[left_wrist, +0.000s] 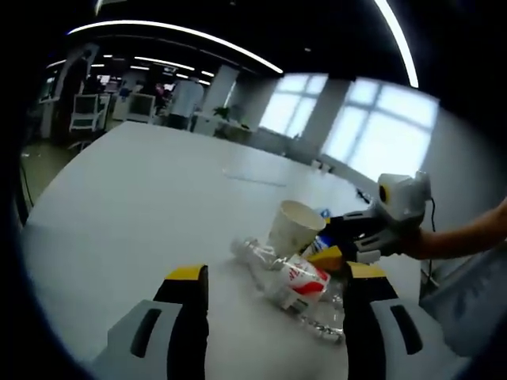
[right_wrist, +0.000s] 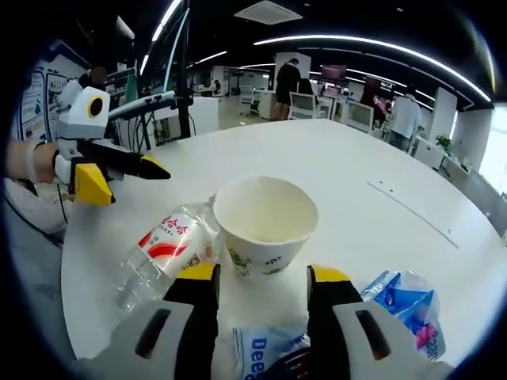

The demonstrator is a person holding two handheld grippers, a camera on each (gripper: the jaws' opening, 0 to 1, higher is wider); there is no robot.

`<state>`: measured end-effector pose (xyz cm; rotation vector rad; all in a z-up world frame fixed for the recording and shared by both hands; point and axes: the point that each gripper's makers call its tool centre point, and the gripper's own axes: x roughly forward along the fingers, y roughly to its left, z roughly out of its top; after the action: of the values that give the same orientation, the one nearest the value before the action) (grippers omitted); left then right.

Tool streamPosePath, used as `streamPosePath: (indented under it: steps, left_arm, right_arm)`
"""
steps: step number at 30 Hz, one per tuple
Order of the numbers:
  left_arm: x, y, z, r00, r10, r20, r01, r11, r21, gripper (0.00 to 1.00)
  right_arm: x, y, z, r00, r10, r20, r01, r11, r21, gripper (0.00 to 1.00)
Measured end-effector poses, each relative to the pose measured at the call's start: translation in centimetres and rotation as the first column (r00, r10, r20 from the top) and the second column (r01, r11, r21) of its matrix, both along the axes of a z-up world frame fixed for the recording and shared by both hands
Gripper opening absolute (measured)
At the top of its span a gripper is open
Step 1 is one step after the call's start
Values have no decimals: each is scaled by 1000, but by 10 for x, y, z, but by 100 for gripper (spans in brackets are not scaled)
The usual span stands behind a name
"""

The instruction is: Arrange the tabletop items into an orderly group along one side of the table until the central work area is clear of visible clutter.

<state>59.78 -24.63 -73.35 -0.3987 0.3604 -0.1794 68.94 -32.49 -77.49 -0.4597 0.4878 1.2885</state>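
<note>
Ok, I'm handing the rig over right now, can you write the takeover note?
Left gripper: open, holding nothing, hovering near the plastic bottle.
Right gripper: open, its jaws either side of the paper cup, not closed on it.
Bottle lies on its side beside the upright cup; blue wrappers lie close by on the white table.
Done: items cluster near one edge.
Left: line them up tidily.

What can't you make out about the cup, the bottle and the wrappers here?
- Paper cup: its base, right gripper view, hidden behind the right hand-held gripper.
- Plastic bottle: its cap end, right gripper view, blurred near the rim.
- Blue wrapper: its print, cut off by the bottom edge.
- Cup contents: left gripper view, too far.
</note>
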Motion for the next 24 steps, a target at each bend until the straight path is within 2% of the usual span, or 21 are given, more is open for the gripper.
streamPosePath:
  steps: [6, 10, 14, 18, 22, 24]
  left_arm:
    - [-2, 0, 10, 1000, 8, 14, -8, 1000, -9, 68]
    - [-5, 0, 17, 1000, 12, 25, -12, 1000, -15, 71]
    - [-7, 0, 22, 1000, 9, 29, -9, 1000, -21, 74]
    - [-9, 0, 27, 1000, 2, 27, -2, 1000, -15, 78]
    - [-13, 0, 26, 1000, -1, 13, 1, 1000, -13, 79]
    - [-15, -2, 27, 1000, -3, 13, 3, 1000, -15, 79]
  right_arm:
    - [-13, -16, 11, 999, -23, -47, 23, 1000, -6, 44]
    - [-16, -26, 20, 999, -25, -49, 24, 1000, -17, 45]
    - [-22, -34, 28, 996, -35, -86, 33, 999, -26, 46]
    - [-33, -36, 35, 987, -34, -156, 30, 999, -29, 55]
    - [-45, -37, 38, 985, -16, -171, 9, 999, -41, 58]
    - [-57, -35, 43, 979, -1, -206, -6, 999, -34, 61]
